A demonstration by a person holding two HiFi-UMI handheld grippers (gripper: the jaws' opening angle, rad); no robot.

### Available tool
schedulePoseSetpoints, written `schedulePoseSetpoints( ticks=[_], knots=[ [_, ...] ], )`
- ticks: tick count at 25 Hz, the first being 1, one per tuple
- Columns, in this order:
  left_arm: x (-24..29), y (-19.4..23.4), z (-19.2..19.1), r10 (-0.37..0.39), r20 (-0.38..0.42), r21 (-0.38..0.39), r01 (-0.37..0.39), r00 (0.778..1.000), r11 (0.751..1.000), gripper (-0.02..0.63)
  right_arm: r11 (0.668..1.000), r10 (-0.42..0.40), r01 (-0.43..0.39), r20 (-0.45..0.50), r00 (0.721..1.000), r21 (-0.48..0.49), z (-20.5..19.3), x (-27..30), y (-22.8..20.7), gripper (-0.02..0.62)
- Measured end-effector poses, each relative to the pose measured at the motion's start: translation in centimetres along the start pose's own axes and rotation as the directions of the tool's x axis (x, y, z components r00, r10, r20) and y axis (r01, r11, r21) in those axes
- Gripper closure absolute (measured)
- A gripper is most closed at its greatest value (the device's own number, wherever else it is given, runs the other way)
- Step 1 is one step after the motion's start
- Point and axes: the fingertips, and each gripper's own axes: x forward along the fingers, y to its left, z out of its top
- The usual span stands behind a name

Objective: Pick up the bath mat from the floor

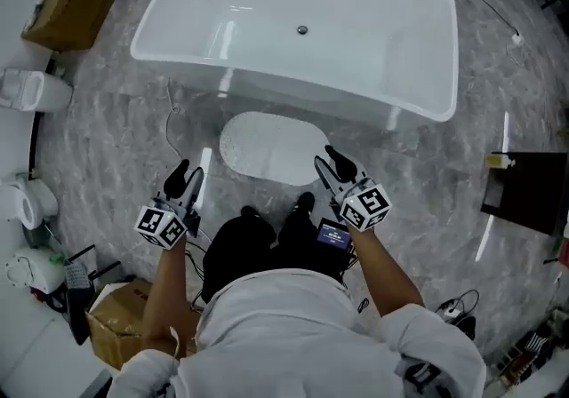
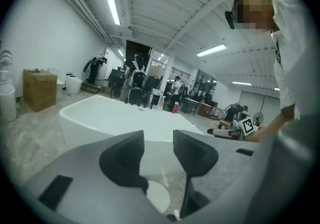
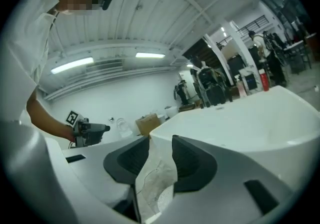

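Bath mat (image 1: 274,148) on floor (image 1: 116,147) between left gripper (image 1: 187,176), right gripper (image 1: 327,163); untouched.

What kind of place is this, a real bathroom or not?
Probably a bathroom mock-up inside a large hall: a freestanding bathtub and bath mat sit on a marbled floor, but cardboard boxes and industrial strip lights surround them.

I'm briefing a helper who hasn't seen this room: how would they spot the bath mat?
Find the big white bathtub on the grey marbled floor. On the floor just in front of its near side lies the bath mat, a pale oval. Unlike the brown cardboard box by the tub's left end, it is white, rounded and flat.
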Motion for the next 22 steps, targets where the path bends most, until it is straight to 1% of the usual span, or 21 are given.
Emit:
schedulePoseSetpoints(
  ticks=[2,4,7,9,10,11,13,15,18,19,20,22],
  knots=[
    [2.7,1.6,-3.6,-0.044,-0.116,0.003,0.045,0.992,0.999,0.428,0.994,-0.079,0.083,-0.064,0.995,0.073,-3.4,-0.9,-2.5,0.445],
    [5.5,3.4,-6.9,-0.087,-0.21,-0.002,0.089,0.974,0.996,0.419,0.98,-0.142,0.156,-0.122,0.982,0.12,-6.8,-1.1,-5.0,0.432],
    [9.7,7.5,-11.4,-0.118,-0.271,-0.051,0.108,0.955,0.993,0.413,0.956,-0.202,0.239,-0.213,0.956,0.167,-12.3,-0.3,-8.7,0.413],
    [12.2,10.6,-15.1,-0.135,-0.308,-0.076,0.118,0.942,0.99,0.411,0.939,-0.221,0.284,-0.293,0.93,0.192,-17.1,0.3,-10.4,0.403],
    [13.3,12.3,-17.2,-0.144,-0.335,-0.073,0.127,0.931,0.989,0.411,0.93,-0.229,0.306,-0.329,0.916,0.204,-19.6,0.7,-11.1,0.403],
    [14.5,14.1,-19.5,-0.15,-0.368,-0.061,0.137,0.918,0.989,0.411,0.919,-0.238,0.328,-0.358,0.903,0.217,-22.1,1.2,-11.8,0.403],
    [16.7,17.7,-24.5,-0.161,-0.442,-0.044,0.158,0.882,0.986,0.411,0.895,-0.258,0.374,-0.403,0.878,0.242,-27.0,2.5,-13.2,0.403],
    [18.4,20.7,-29.5,-0.177,-0.506,-0.061,0.17,0.844,0.984,0.411,0.875,-0.27,0.41,-0.444,0.854,0.257,-31.9,3.8,-14.6,0.403],
    [20.3,24.7,-36.2,-0.18,-0.57,-0.082,0.163,0.802,0.983,0.407,0.82,-0.299,0.482,-0.488,0.82,0.309,-38.9,5.3,-17.6,0.401],
    [20.9,25.8,-38.4,-0.178,-0.588,-0.091,0.155,0.789,0.984,0.402,0.81,-0.3,0.5,-0.516,0.802,0.306,-41.4,5.4,-18.6,0.396],
    [21.3,26.8,-40.6,-0.176,-0.602,-0.104,0.142,0.779,0.984,0.396,0.81,-0.294,0.511,-0.554,0.779,0.288,-44.0,5.3,-19.6,0.394],
    [22.0,28.7,-44.6,-0.168,-0.625,-0.134,0.106,0.763,0.985,0.391,0.82,-0.276,0.521,-0.634,0.722,0.237,-49.1,4.7,-21.4,0.388]
  ],
)
